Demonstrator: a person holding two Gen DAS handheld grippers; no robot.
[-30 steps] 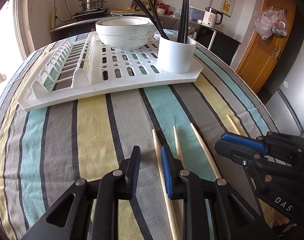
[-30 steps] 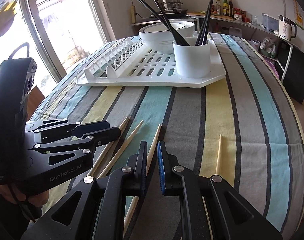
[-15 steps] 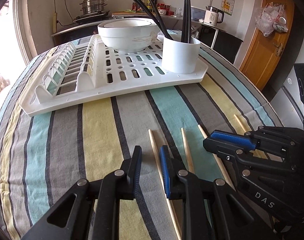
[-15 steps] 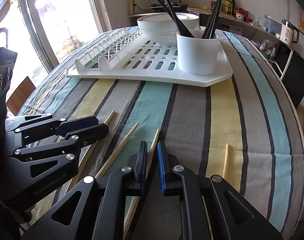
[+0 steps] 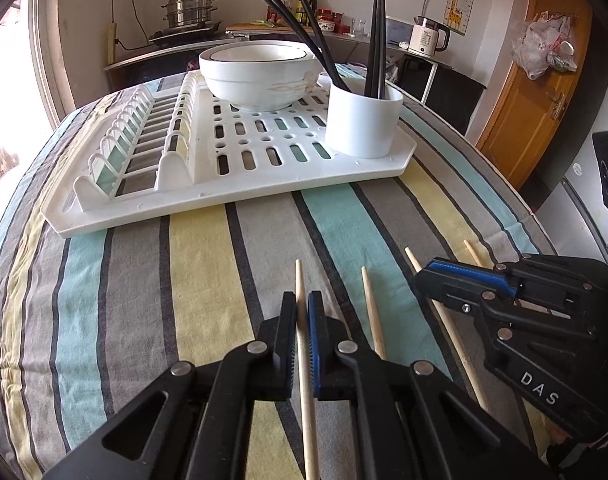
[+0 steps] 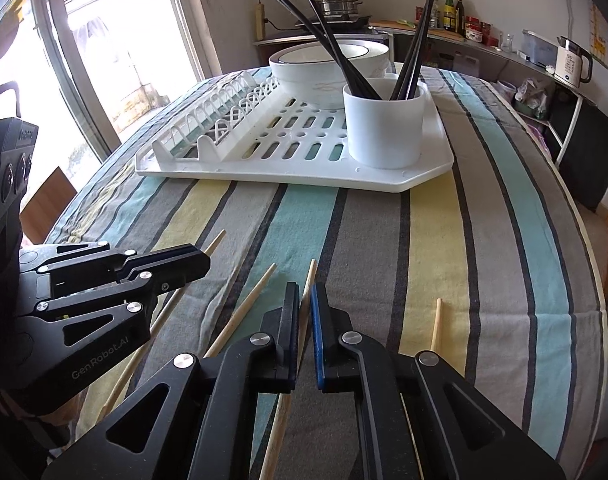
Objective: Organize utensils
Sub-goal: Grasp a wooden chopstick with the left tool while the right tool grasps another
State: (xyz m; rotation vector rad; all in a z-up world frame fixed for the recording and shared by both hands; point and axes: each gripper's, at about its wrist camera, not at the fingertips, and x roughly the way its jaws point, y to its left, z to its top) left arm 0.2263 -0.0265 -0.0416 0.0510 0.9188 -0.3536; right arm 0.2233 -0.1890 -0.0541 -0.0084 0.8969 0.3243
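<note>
Counting from the left, four wooden chopsticks lie on the striped worktop (image 5: 184, 280), near the front edge and well apart from the rack (image 5: 264, 196).

The left tool (image 5: 302, 308) is clamped on the first chopstick (image 5: 299, 280), fingers tight against it. The second chopstick (image 5: 370, 312) lies free just beside. The right tool (image 6: 304, 300) has the third chopstick (image 6: 313, 270) between its fingers and seems closed on it. The fourth chopstick (image 6: 437, 324) lies free at the right. I cannot tell if the held ones are lifted yet.

On the rack I count one bowl (image 5: 260, 80), maybe two nested because the rim looks double, and one cup (image 5: 362, 124). The cup holds black chopsticks (image 5: 378, 40): three lean to the left, and about three stand upright, but these overlap.

Risks, as I judge them:
- Each stick is thin and round and is held near one end, so it may turn or slip in the grip when carried.
- The two tools are close together and could knock each other, or push the second chopstick away.
- The leaning black chopsticks crowd the cup mouth, so a wooden tip may hit them or the rim and fall outside.
</note>
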